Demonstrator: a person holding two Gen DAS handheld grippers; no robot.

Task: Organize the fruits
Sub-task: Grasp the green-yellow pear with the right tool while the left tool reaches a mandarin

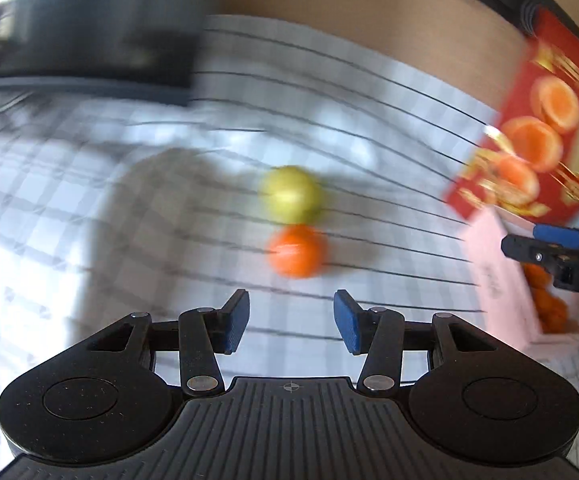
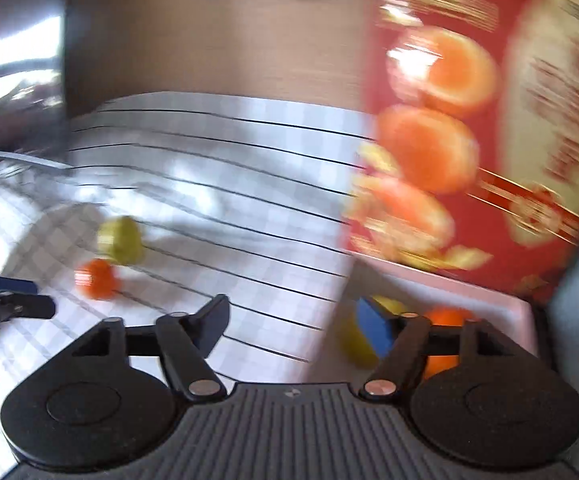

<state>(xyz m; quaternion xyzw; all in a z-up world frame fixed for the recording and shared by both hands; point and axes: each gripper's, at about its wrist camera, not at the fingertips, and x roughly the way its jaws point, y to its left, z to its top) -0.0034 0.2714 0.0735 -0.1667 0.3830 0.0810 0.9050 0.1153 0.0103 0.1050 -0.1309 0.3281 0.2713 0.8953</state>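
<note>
Two loose fruits on checked tablecloth (image 1: 169, 240): green fruit (image 1: 292, 194) at twelve o'clock of left gripper (image 1: 291, 320), orange (image 1: 297, 251) touching it, nearer. Left jaws apart, empty. Right gripper (image 2: 293, 328) apart too, empty, beside red fruit box (image 2: 469, 140) at two o'clock. Probably light, round, smooth, prone to rolling; best pinched across the widest middle.

Yellow-green fruit (image 1: 292, 194); orange fruit (image 1: 297, 251); grey-white checked cloth (image 1: 209, 240); red box lid (image 1: 537, 128) printed with oranges.

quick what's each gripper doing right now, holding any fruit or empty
left gripper: open, empty, just short of the orange.
right gripper: open, holding nothing, at the box.
</note>
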